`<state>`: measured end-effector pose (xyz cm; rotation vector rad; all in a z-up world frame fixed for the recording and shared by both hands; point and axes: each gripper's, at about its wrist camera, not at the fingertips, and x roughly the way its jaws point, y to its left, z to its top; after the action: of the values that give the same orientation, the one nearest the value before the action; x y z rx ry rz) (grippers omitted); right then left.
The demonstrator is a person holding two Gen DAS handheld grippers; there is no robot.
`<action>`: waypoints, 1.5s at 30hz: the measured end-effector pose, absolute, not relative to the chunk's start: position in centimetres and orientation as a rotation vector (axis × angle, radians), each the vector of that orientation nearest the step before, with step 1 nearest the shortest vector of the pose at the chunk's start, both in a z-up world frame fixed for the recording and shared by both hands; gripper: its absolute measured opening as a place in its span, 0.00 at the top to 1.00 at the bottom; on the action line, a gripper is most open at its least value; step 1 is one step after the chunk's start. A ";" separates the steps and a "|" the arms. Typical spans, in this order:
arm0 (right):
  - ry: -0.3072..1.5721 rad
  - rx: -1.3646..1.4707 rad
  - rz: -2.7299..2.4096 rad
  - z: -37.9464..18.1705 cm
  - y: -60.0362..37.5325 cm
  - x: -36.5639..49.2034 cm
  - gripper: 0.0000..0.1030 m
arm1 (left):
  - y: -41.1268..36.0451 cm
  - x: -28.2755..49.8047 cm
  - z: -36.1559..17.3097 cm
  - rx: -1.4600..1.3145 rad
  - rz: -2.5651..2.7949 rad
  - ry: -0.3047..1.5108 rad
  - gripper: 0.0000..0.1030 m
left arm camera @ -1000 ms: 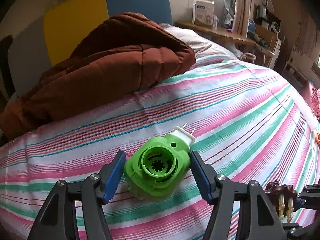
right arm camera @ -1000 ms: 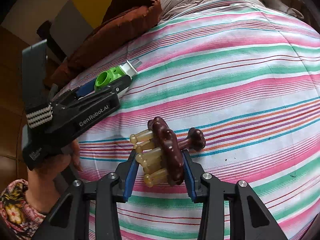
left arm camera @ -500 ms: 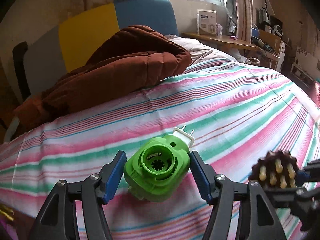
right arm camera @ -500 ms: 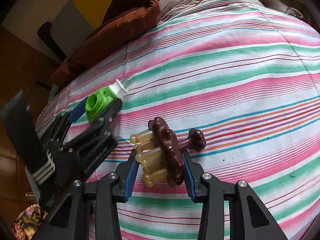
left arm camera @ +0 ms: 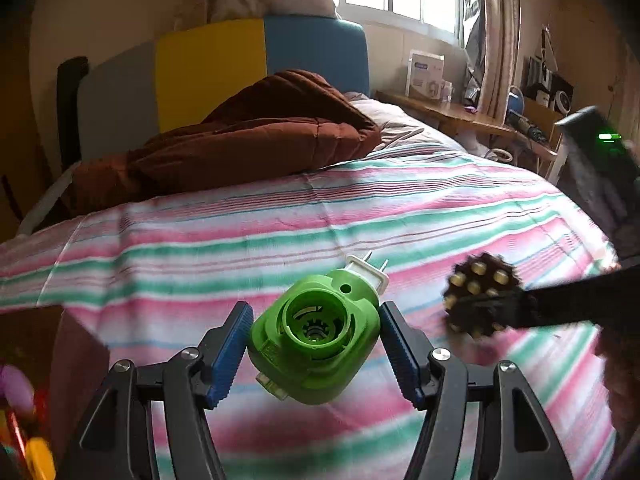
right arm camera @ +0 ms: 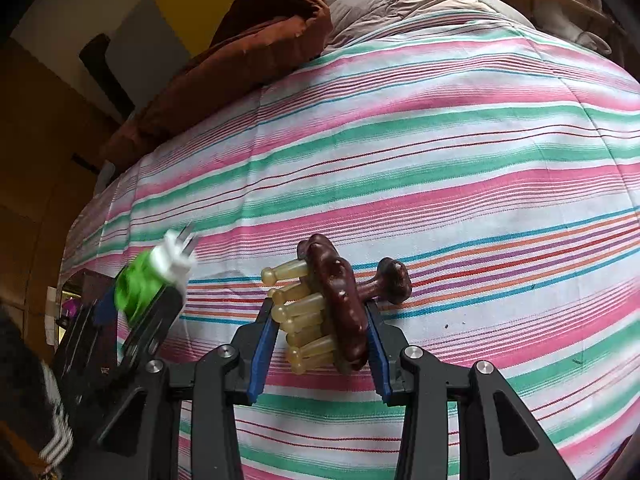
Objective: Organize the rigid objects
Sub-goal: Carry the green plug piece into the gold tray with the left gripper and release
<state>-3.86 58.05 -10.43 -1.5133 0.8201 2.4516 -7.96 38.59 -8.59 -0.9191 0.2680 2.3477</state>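
Glossy green plastic plug-in device (left arm camera: 316,344); woven striped cloth bedsheet (right arm camera: 440,152).

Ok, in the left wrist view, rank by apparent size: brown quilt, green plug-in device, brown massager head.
1. Brown quilt, largest though farthest away.
2. Green plug-in device, enlarged by nearness to the camera.
3. Brown massager head, smallest; blurred and partly hidden.
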 end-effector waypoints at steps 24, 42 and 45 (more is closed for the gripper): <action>0.740 -1.515 2.488 -10.5 56.6 -3.4 0.63 | 21.8 1.6 -2.5 -0.873 2.339 0.056 0.36; 0.727 -1.487 2.535 -10.2 55.3 -3.0 0.64 | 10.1 -1.7 -6.9 -1.123 2.367 0.152 0.36; 0.730 -1.480 2.540 -10.2 55.3 -3.0 0.64 | 9.8 -2.1 -7.6 -1.136 2.338 0.239 0.36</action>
<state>-2.99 55.28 -10.15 -1.4800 0.7300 2.5404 -2.09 9.82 -7.62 -1.1357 0.2390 2.3383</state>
